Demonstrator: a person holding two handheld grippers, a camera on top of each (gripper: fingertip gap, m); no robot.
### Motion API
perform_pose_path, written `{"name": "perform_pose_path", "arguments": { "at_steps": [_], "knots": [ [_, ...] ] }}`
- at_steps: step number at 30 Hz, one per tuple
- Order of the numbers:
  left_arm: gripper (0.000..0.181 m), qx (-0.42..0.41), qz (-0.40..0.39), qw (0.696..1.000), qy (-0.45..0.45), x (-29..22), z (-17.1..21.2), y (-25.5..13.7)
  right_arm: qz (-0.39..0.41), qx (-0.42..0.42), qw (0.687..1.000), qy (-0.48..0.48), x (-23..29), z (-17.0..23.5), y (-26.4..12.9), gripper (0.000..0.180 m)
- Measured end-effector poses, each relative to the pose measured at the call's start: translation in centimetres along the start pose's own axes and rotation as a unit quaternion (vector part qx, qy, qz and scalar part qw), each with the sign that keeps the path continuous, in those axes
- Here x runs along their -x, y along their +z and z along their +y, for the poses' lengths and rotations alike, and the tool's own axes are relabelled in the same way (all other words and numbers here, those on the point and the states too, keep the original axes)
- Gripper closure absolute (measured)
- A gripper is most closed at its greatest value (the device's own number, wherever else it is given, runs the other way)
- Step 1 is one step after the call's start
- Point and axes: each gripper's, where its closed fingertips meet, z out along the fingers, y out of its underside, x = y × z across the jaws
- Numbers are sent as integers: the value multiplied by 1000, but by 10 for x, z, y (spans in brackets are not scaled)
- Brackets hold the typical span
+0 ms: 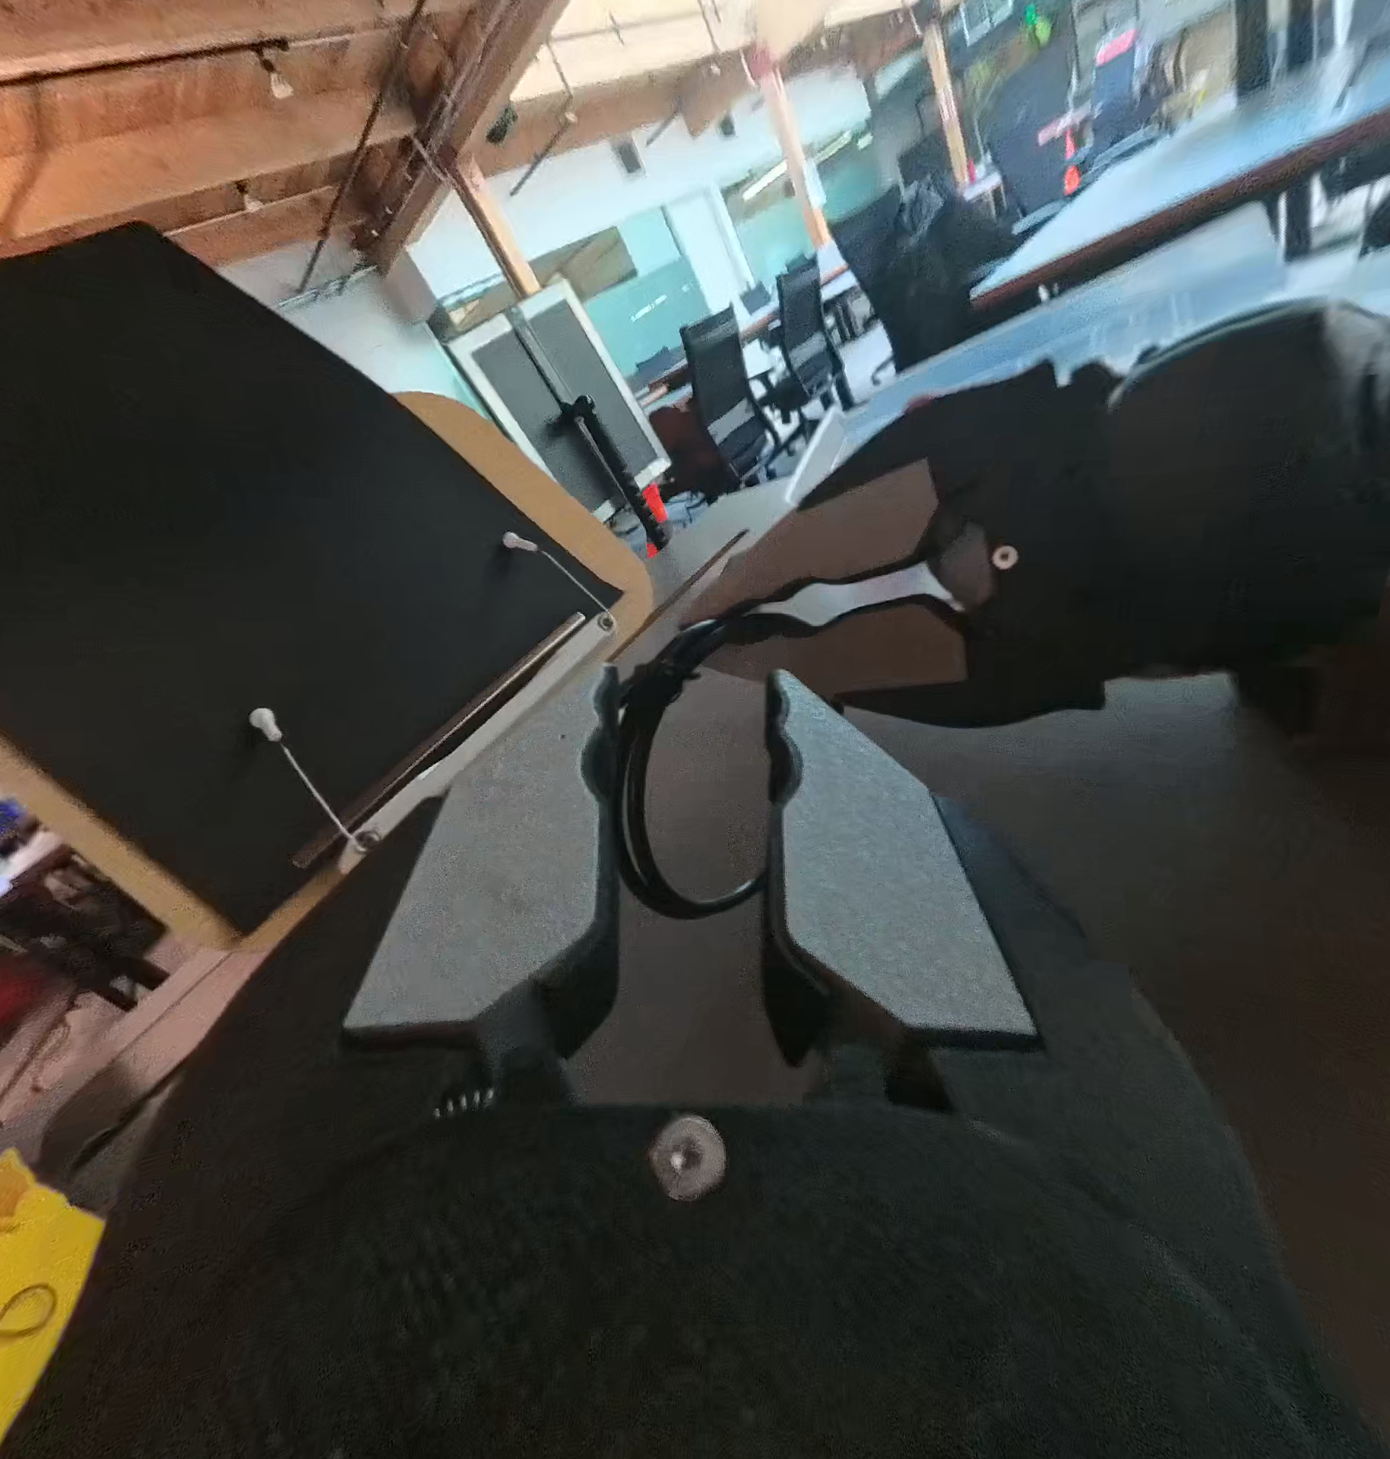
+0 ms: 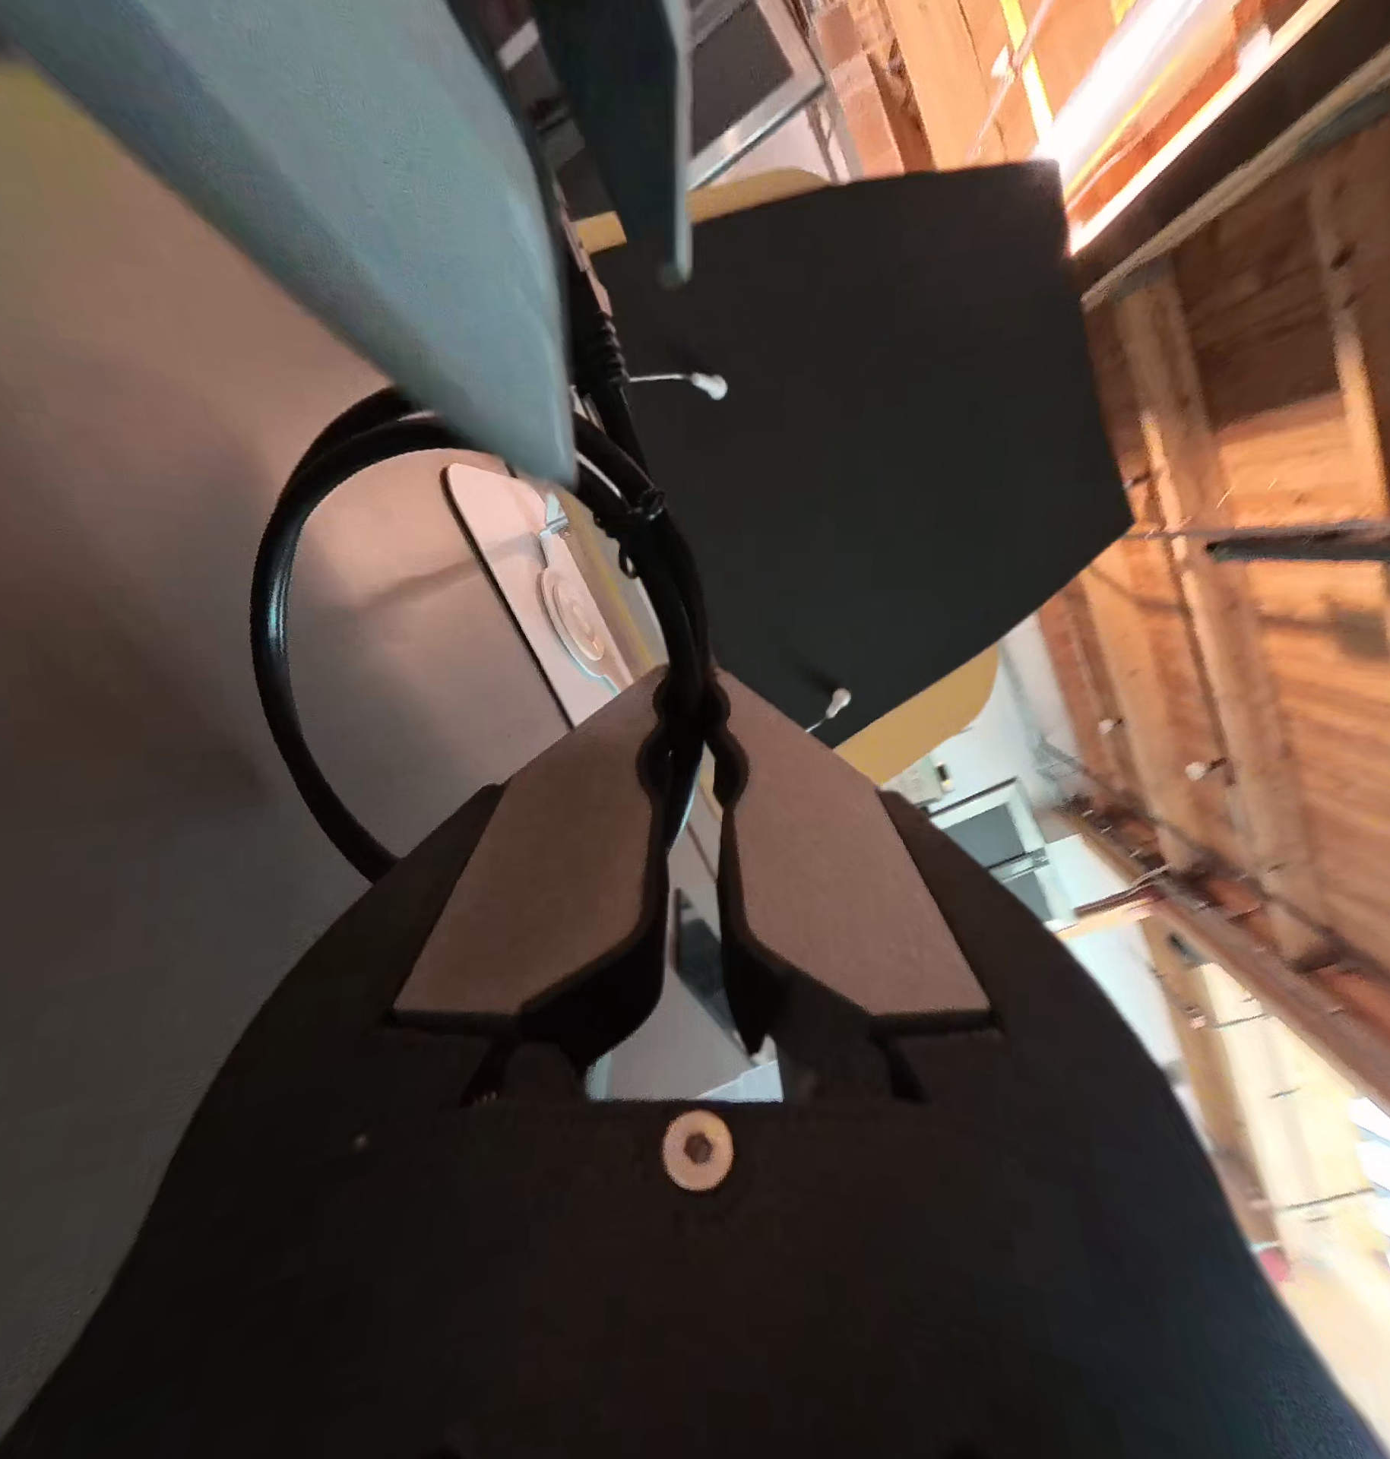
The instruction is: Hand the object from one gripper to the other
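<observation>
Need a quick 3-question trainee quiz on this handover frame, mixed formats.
1. True or false: the right gripper is shut on the coiled black cable.
2. In the left wrist view, the left gripper's jaws stand: A) apart, with the cable loop between them; B) clamped on a yellow block; C) out of view.
3. Fill in: the cable's colour is ____.

Key: 1 true; 2 A; 3 black.
</observation>
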Motion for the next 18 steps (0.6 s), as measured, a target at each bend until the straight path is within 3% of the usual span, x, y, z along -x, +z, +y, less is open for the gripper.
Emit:
{"name": "perform_pose_path", "arguments": {
  "at_steps": [4,9,12,15,18],
  "knots": [
    [142,62,-8,996,66,-5,25,8,5,-15,997,-71,11,-13,-3,178],
    [158,87,-31,990,106,2,39,10,-27,-67,995,-67,24,-31,-13,177],
    [166,102,-27,988,110,5,45,10,-121,-106,985,56,35,-36,-20,171],
    [168,103,-31,991,78,15,49,9,-229,-165,931,231,30,-43,-35,158],
    [170,66,-29,997,21,30,43,1,-240,-197,881,357,-6,-33,-41,162]
  ]
}}
